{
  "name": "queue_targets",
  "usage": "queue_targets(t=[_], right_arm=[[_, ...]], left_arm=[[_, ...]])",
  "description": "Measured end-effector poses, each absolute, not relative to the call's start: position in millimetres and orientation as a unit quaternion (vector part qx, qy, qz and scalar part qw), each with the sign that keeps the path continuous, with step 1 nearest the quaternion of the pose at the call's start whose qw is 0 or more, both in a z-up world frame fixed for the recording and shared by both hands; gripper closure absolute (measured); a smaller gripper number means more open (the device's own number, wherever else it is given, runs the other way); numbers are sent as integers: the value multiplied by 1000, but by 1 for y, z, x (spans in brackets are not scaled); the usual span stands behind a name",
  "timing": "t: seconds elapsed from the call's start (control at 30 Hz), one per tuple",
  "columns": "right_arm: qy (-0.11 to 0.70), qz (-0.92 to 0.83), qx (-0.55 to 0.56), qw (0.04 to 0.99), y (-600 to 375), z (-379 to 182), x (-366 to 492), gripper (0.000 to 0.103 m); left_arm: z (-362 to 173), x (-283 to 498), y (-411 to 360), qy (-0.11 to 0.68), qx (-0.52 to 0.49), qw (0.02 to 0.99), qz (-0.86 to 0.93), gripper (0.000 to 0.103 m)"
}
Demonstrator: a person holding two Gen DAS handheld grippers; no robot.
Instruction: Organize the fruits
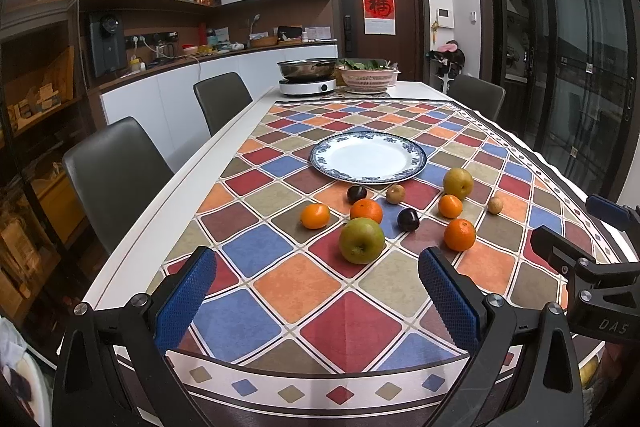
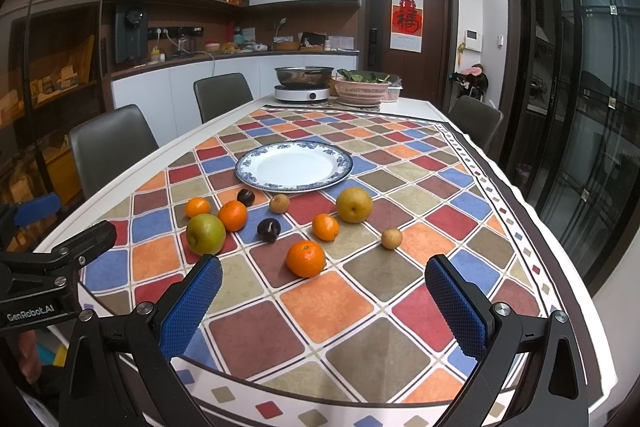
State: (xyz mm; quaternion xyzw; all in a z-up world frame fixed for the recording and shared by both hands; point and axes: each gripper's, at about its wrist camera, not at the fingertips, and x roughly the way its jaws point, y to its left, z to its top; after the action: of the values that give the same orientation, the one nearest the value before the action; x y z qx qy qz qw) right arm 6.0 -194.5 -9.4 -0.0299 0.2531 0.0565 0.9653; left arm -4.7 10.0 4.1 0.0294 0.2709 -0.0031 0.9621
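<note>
A blue-rimmed white plate [image 1: 368, 157] [image 2: 294, 166] lies bare on the chequered tablecloth. In front of it lie loose fruits: a green apple [image 1: 361, 240] [image 2: 205, 233], a yellow pear [image 1: 457, 183] [image 2: 354, 204], several oranges, the nearest [image 1: 459, 234] [image 2: 305, 258], two dark plums [image 1: 408, 219] [image 2: 268, 229] and two small brown fruits [image 1: 495, 205] [image 2: 391, 238]. My left gripper [image 1: 316, 291] is open and empty, near the table's front edge, short of the apple. My right gripper [image 2: 324, 301] is open and empty, short of the nearest orange.
An induction cooker with a steel pot [image 1: 307, 73] [image 2: 303, 81] and a pink basket of greens [image 1: 366, 75] [image 2: 360, 87] stand at the table's far end. Grey chairs [image 1: 112, 179] [image 2: 108, 147] line the left side. Another chair [image 2: 476, 119] stands at the right.
</note>
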Motion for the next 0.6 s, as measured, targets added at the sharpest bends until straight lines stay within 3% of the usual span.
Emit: queue_targets(t=[0.4, 0.6], right_arm=[[272, 64, -37, 960, -190, -19, 21, 1], [283, 71, -41, 955, -187, -27, 33, 1]], left_arm=[[-10, 13, 12, 292, 28, 956, -8, 0], [-18, 25, 10, 303, 32, 952, -13, 9]])
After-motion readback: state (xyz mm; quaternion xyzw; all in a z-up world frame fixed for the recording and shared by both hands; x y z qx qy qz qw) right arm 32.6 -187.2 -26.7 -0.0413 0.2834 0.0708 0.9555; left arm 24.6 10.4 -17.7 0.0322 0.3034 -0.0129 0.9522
